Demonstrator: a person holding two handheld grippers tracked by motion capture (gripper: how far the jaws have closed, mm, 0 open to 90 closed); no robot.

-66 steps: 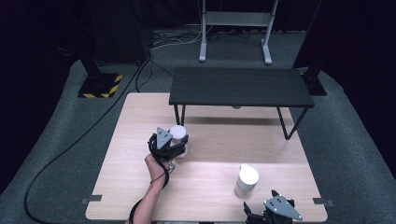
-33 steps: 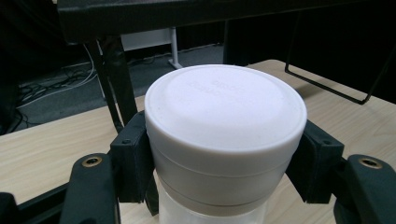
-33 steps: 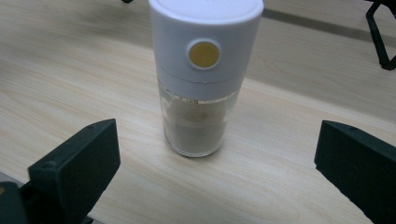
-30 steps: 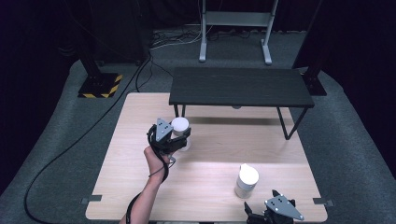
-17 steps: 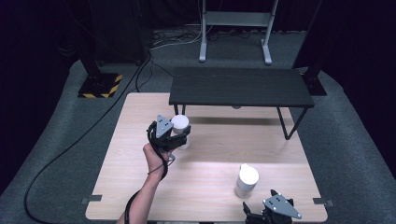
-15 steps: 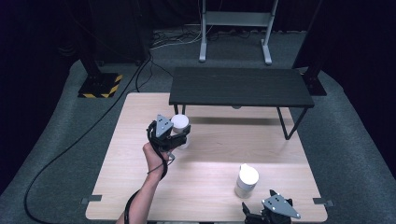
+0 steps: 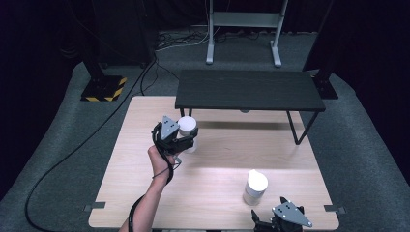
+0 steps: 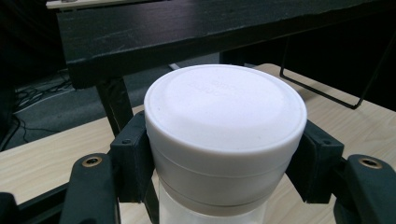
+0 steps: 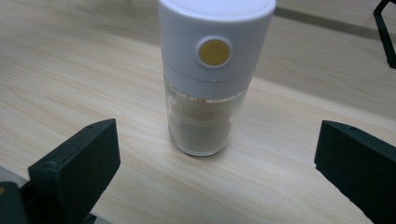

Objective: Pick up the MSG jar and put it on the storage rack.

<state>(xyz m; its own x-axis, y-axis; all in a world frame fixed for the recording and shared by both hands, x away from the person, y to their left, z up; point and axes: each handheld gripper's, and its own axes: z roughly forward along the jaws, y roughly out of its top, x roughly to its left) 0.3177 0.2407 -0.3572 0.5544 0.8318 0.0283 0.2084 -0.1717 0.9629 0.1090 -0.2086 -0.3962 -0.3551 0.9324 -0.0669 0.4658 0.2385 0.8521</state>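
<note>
My left gripper (image 7: 185,140) is shut on a jar with a white cap (image 7: 187,126), held upright just in front of the black shelf (image 7: 249,89). In the left gripper view the black pads (image 8: 133,158) press both sides of the cap (image 8: 225,116), with the clear body below. A second jar (image 7: 255,187), white-topped with a yellow dot and brownish contents (image 9: 210,79), stands on the wooden table (image 7: 217,159) near its front edge. My right gripper (image 7: 275,220) sits just behind that jar at the table's front edge, open, with its jaws wide apart on either side (image 9: 215,163) and not touching it.
The low black shelf stands on thin legs at the back of the table; its edge (image 8: 187,32) is close above and behind the held jar. A black cable (image 7: 82,145) runs over the grey floor to the left. A grey stand (image 7: 244,29) is behind the table.
Since the earliest frame my left gripper has carried the jar a little farther from me, toward the shelf. Over the last second it has hardly shifted. The right gripper has stayed put.
</note>
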